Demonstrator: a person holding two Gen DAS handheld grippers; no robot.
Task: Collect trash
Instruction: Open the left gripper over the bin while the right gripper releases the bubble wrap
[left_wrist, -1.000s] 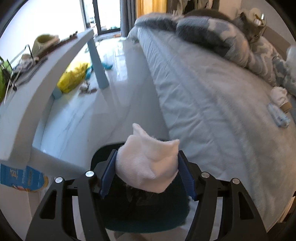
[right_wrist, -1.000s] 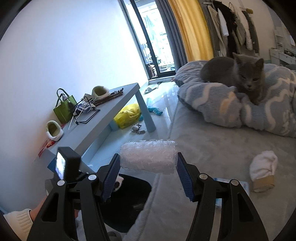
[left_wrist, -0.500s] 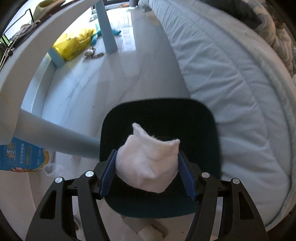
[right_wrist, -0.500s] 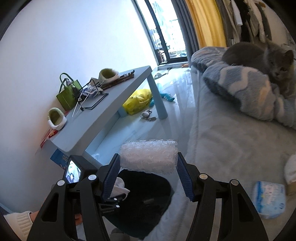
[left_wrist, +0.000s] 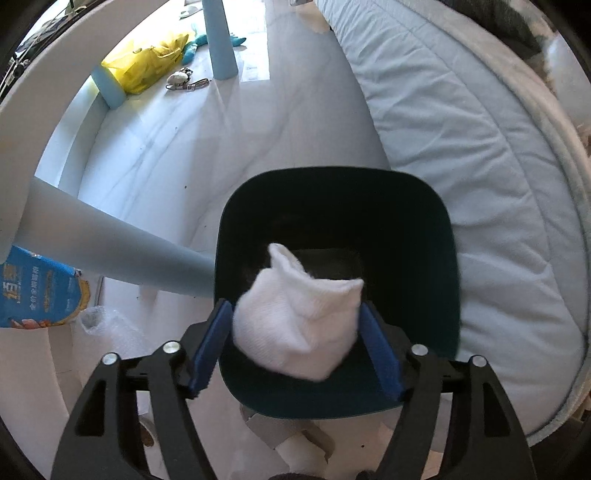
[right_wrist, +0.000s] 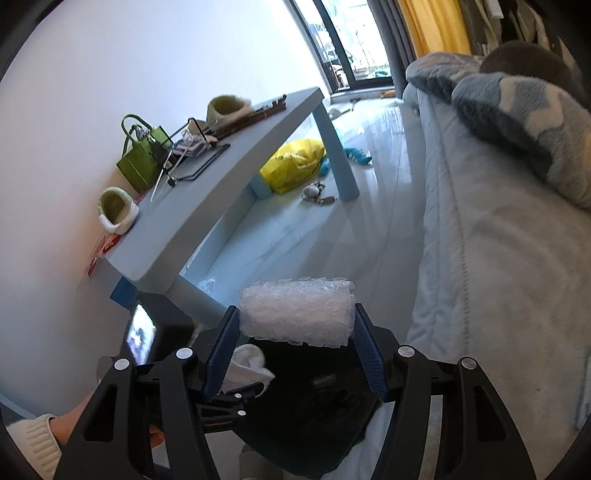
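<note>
Pointing almost straight down over the dark bin (left_wrist: 436, 258), my left gripper (left_wrist: 297, 334) has just been widening its jaws; the white sock (left_wrist: 299, 325) sits between the blue pads, a thin gap showing on its right side. To the right, my right gripper (right_wrist: 297, 349) clamps a bubble wrap roll (right_wrist: 297, 312) above the bin's mouth, beside the bed (right_wrist: 480, 258).

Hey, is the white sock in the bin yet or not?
Not yet: white sock sits between the left gripper's opening pads above the dark bin.
</note>
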